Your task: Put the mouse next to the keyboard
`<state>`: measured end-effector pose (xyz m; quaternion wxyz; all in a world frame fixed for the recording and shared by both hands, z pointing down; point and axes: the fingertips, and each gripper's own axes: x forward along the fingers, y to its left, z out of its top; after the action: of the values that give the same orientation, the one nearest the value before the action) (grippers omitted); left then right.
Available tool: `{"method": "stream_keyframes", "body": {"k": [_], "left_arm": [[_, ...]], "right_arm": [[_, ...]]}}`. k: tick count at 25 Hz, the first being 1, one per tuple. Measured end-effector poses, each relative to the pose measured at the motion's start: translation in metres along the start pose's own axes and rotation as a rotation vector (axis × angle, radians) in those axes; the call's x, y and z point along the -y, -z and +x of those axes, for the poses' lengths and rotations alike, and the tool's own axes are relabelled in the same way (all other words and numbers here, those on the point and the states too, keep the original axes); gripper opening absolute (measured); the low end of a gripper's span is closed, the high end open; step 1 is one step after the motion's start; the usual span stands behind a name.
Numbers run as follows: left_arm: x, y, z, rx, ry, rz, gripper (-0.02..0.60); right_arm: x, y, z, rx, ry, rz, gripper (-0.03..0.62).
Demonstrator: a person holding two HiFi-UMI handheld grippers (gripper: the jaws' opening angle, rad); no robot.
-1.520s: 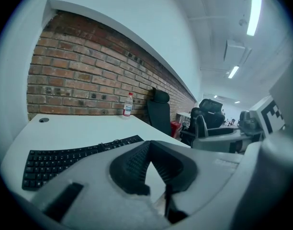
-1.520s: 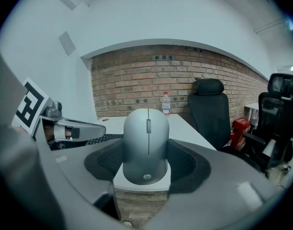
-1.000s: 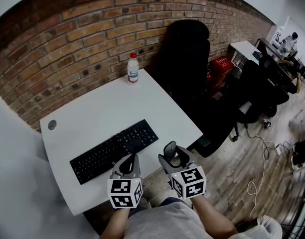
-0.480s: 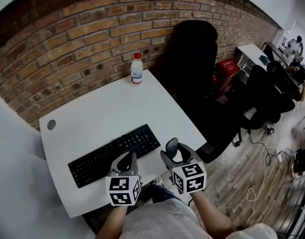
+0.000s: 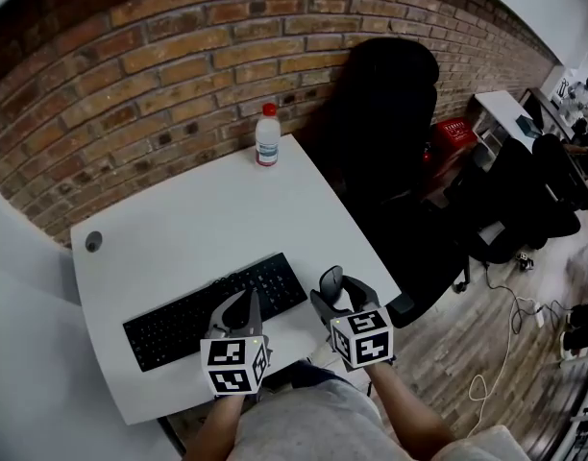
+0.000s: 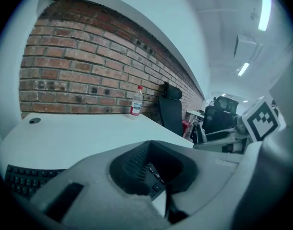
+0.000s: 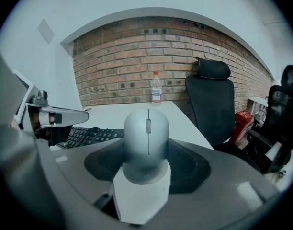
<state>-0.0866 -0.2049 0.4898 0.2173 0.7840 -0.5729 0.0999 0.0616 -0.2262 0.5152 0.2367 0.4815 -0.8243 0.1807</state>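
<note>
Right tool [image 5: 340, 294] closed on the mouse [image 7: 146, 137], gripping its sides; the mouse is in the air, tail end seated in the jaws, nose pointing up the bench [image 5: 208, 209]. Left tool [image 5: 244, 307]: jaws together, empty, over the keyboard [image 5: 217, 307].

Risks:
- The mouse shell looks smooth and rounded, so a loose grip could let it slide out.
- The mouse hangs near the bench's lower right corner. Releasing too soon or too far right could put it over the edge onto the floor.
- The left tool sits just above the keys and could nudge the keyboard on a careless move.

Room: the bare strip right of the keyboard is narrow, bounded by the bench's right edge. The upper frame is open up to the bottle [image 5: 267, 134].
</note>
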Motion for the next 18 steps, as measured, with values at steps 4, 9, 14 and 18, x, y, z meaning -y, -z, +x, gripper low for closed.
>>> {"method": "stream_keyframes", "body": {"k": [4, 9, 14, 18], "left_arm": [[-0.006, -0.003, 0.012, -0.002, -0.023, -0.014, -0.006], [-0.012, -0.013, 0.025, 0.01, -0.048, -0.04, -0.006], [-0.015, -0.019, 0.037, 0.013, -0.065, -0.046, -0.006], [-0.016, -0.018, 0.045, 0.007, -0.08, -0.053, -0.006]], "right_arm": [[0.012, 0.003, 0.016, -0.038, -0.007, -0.002, 0.284], [0.025, 0.01, 0.037, -0.103, -0.013, -0.007, 0.284], [0.037, 0.022, 0.052, -0.168, -0.016, -0.011, 0.284], [0.043, 0.026, 0.061, -0.195, -0.023, -0.014, 0.284]]}}
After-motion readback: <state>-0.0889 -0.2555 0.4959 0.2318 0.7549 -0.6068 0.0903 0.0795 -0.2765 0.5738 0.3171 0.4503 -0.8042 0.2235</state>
